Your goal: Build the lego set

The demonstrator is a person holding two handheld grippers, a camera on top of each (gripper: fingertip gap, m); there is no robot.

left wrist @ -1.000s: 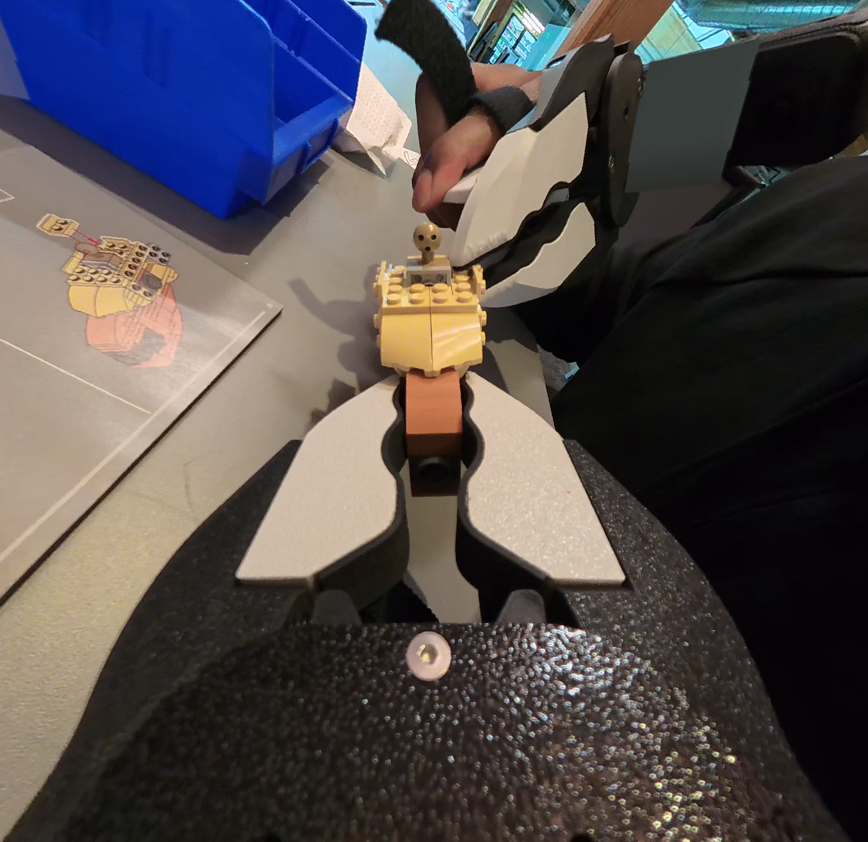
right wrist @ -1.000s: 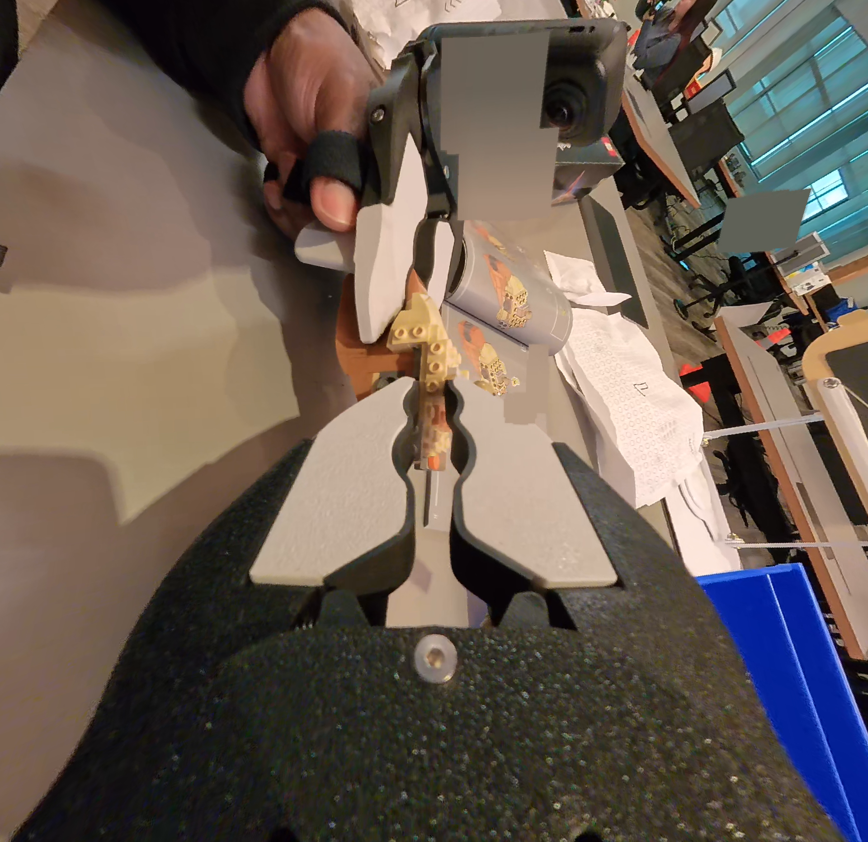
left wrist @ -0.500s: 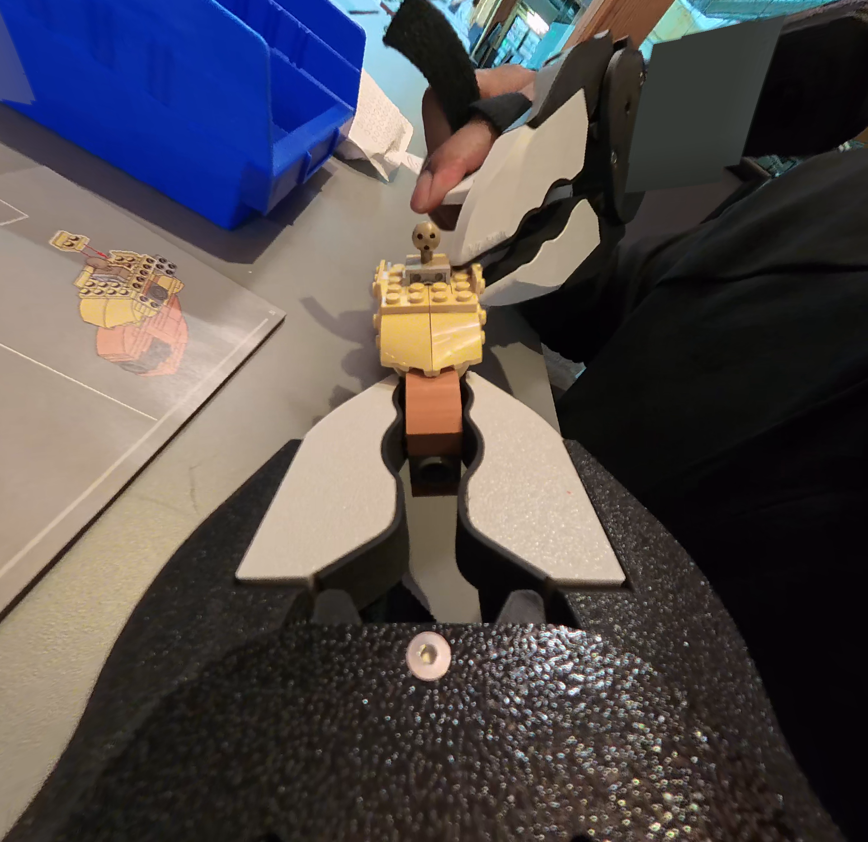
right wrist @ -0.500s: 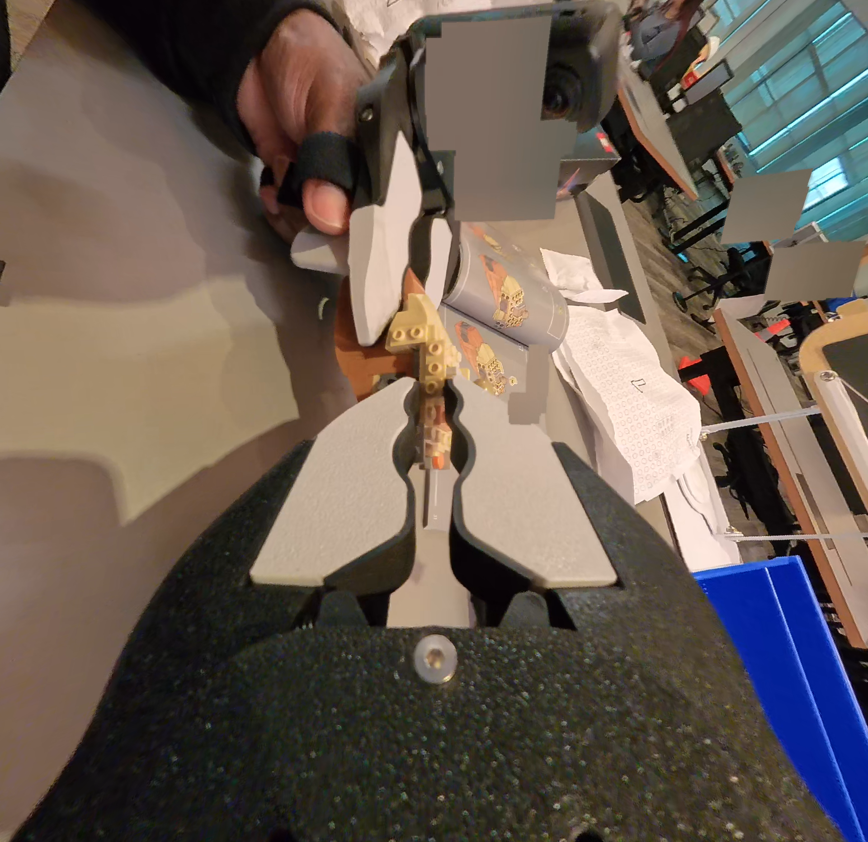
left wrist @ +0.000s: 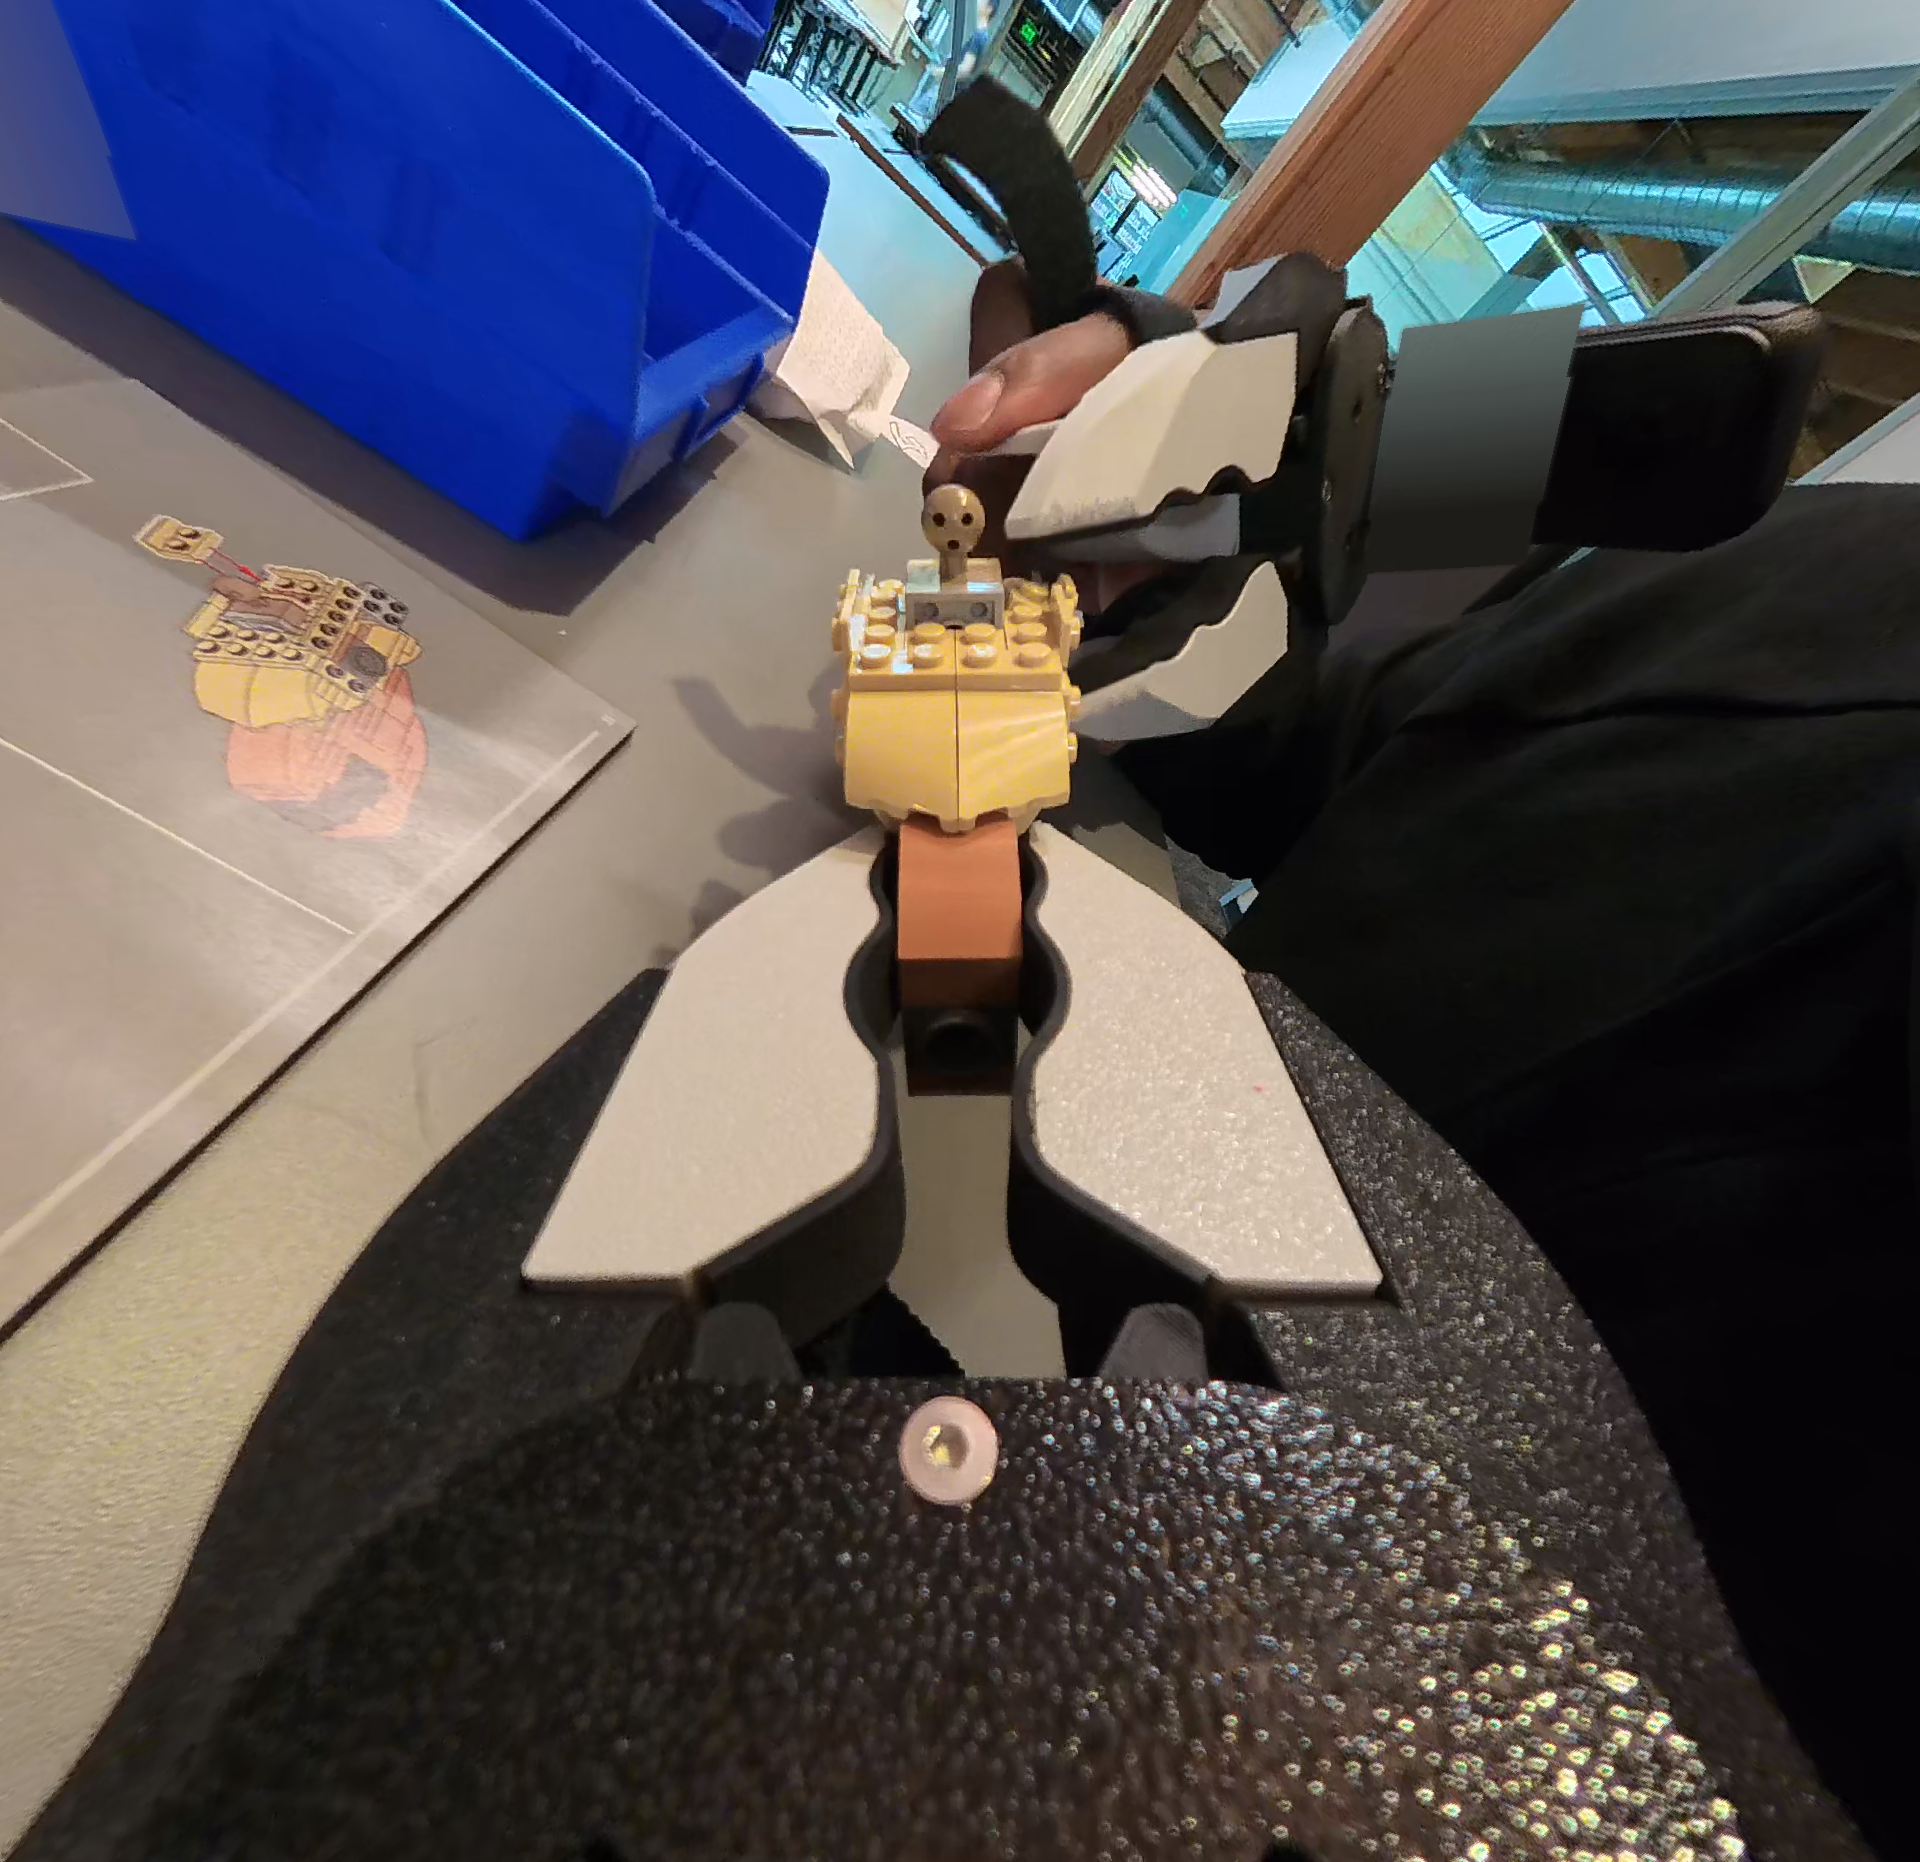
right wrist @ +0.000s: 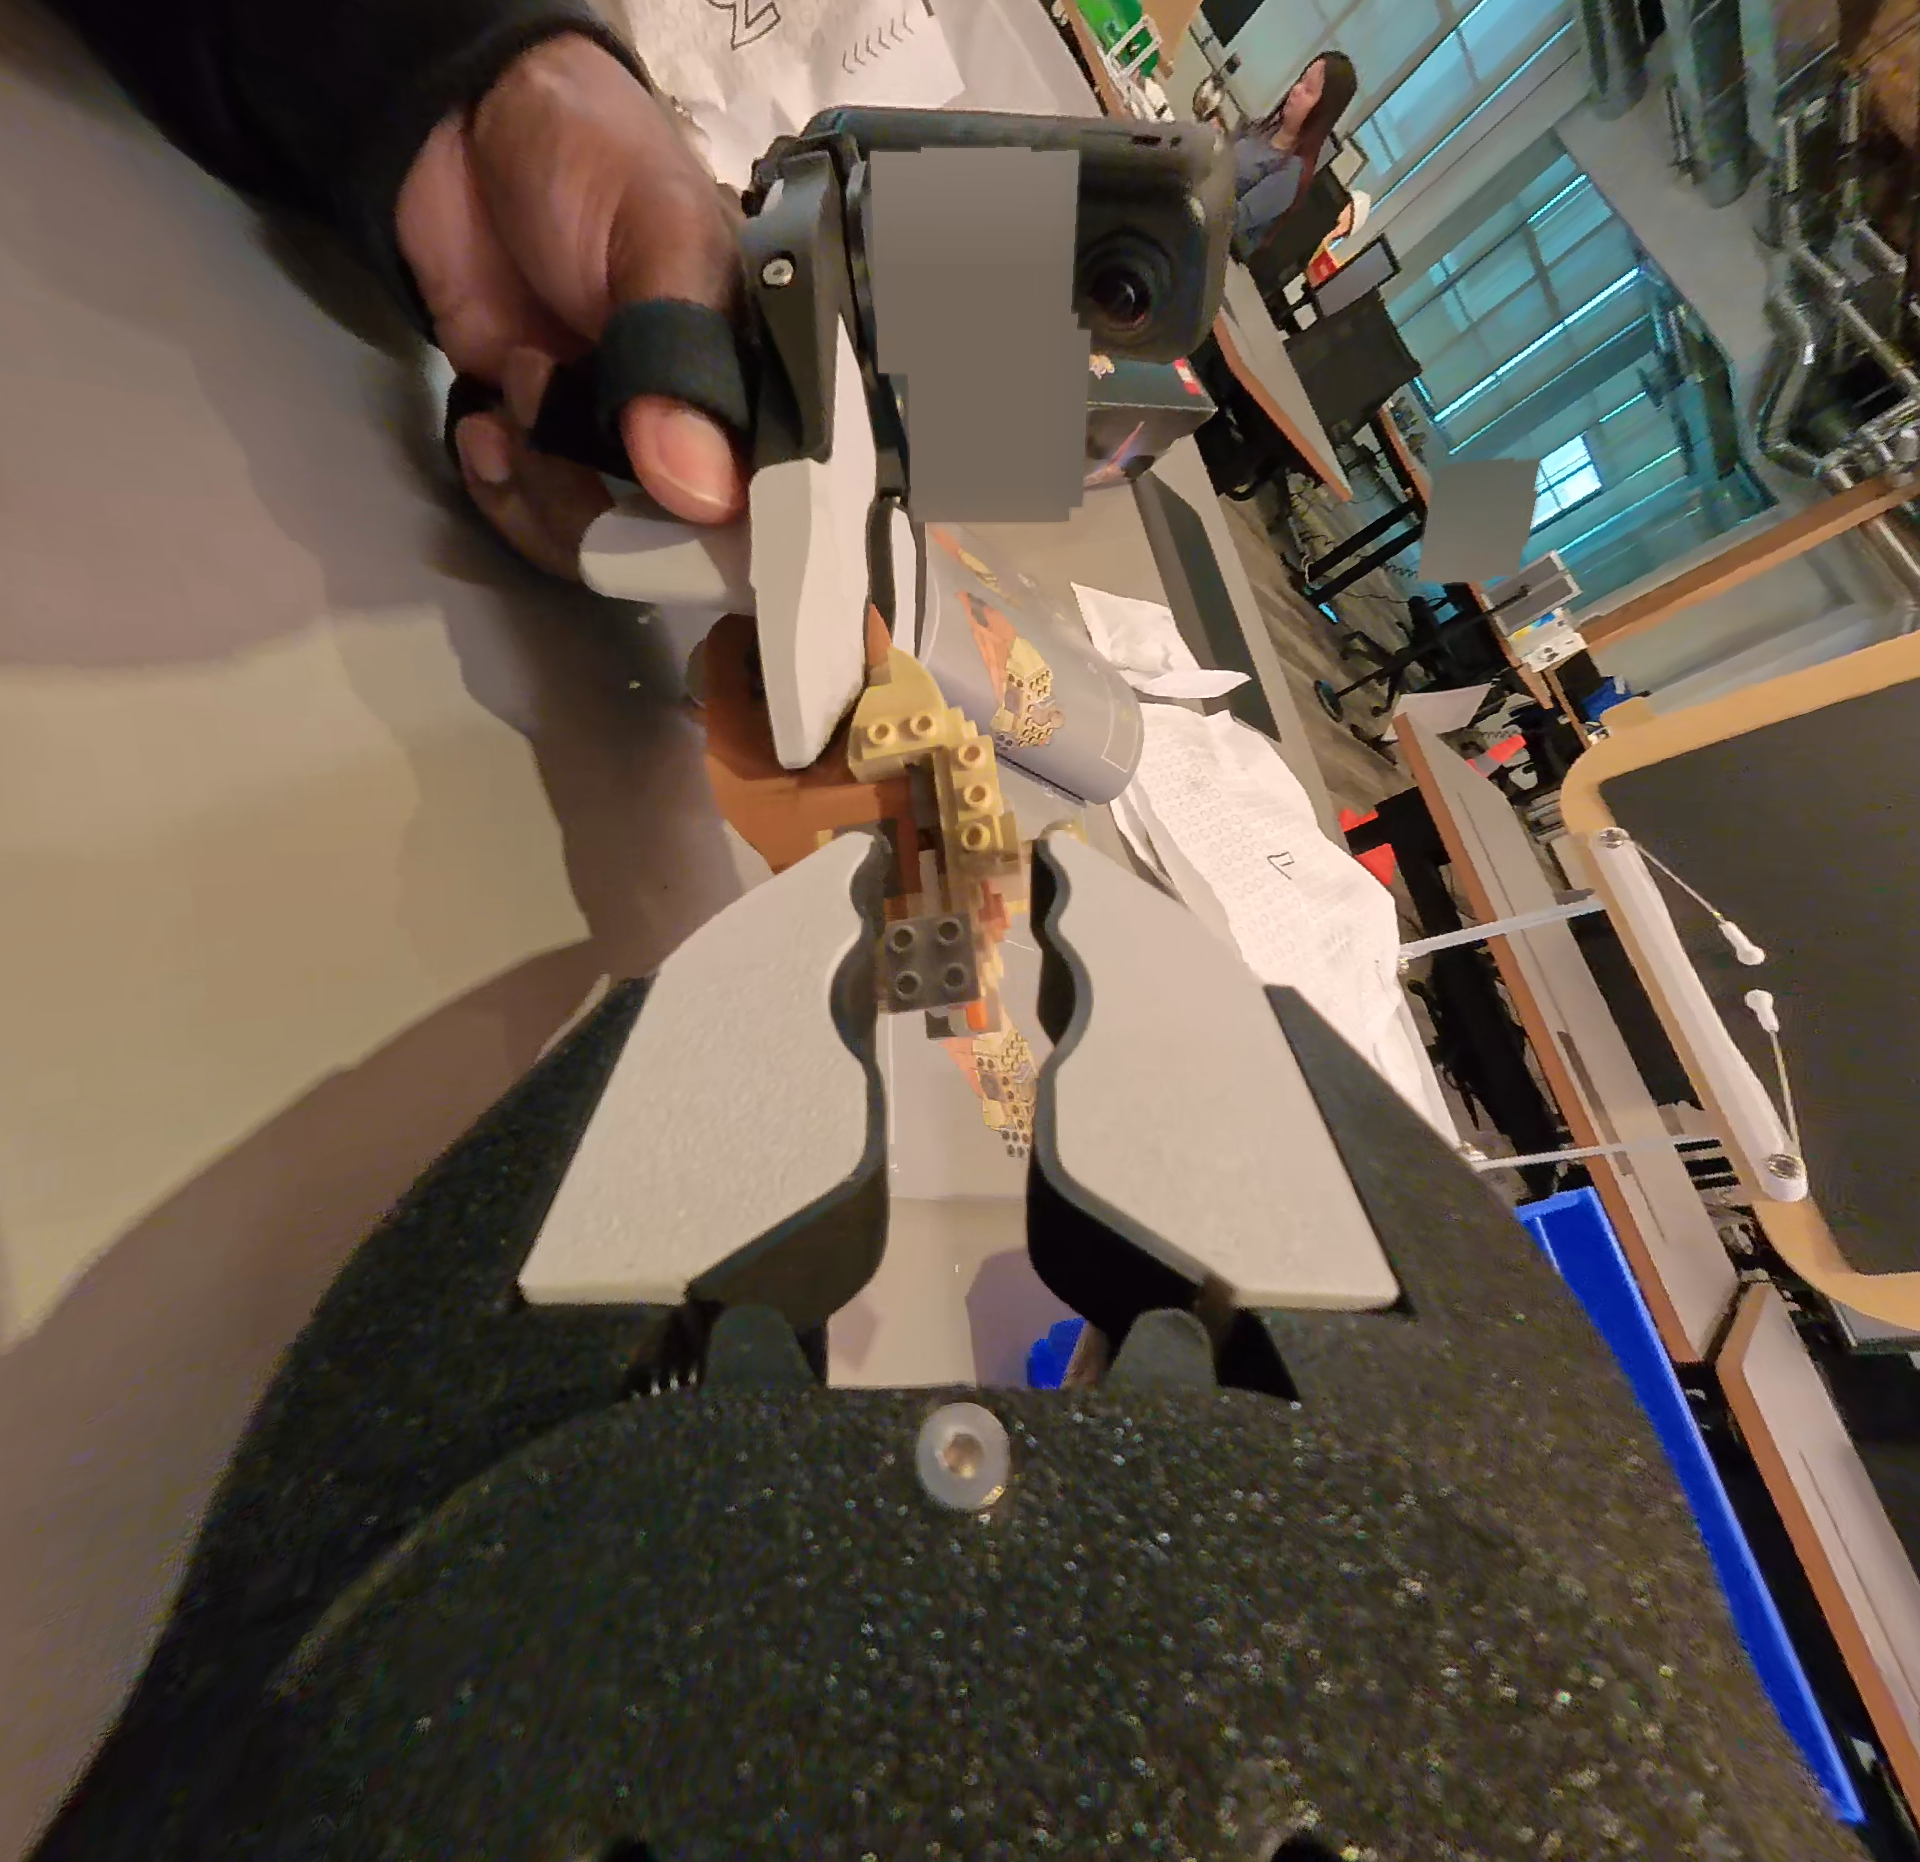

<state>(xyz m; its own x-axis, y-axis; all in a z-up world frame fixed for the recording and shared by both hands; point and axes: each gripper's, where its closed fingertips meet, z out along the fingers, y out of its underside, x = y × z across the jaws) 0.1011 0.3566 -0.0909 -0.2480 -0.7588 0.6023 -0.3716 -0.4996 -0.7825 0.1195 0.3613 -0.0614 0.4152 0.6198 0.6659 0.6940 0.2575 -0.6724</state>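
The tan lego model [left wrist: 956, 711] with a small round knob [left wrist: 951, 513] on top is held above the table. My left gripper [left wrist: 951, 856] is shut on its brown base brick [left wrist: 956, 919]. My right gripper [left wrist: 1081, 617] comes in from the right, open, its fingers astride the model's right edge. In the right wrist view my right gripper [right wrist: 956, 856] is open around the tan model [right wrist: 966, 784], and a dark grey 2x2 piece [right wrist: 930, 965] sits between its fingers. The left gripper [right wrist: 847, 711] grips the brown part [right wrist: 748, 773] from above.
An instruction booklet [left wrist: 260, 773] lies on the grey table at the left; it also shows in the right wrist view [right wrist: 1023, 690]. Blue bins [left wrist: 416, 202] stand behind it. Crumpled white paper [left wrist: 842, 378] lies past the bins. The person's black clothing [left wrist: 1558, 877] fills the right side. Left and right tips are no more than a few centimetres apart.
My right gripper's fingers have spread apart from around the model, and the dark grey piece now shows between them. The left gripper keeps its hold and has barely moved.
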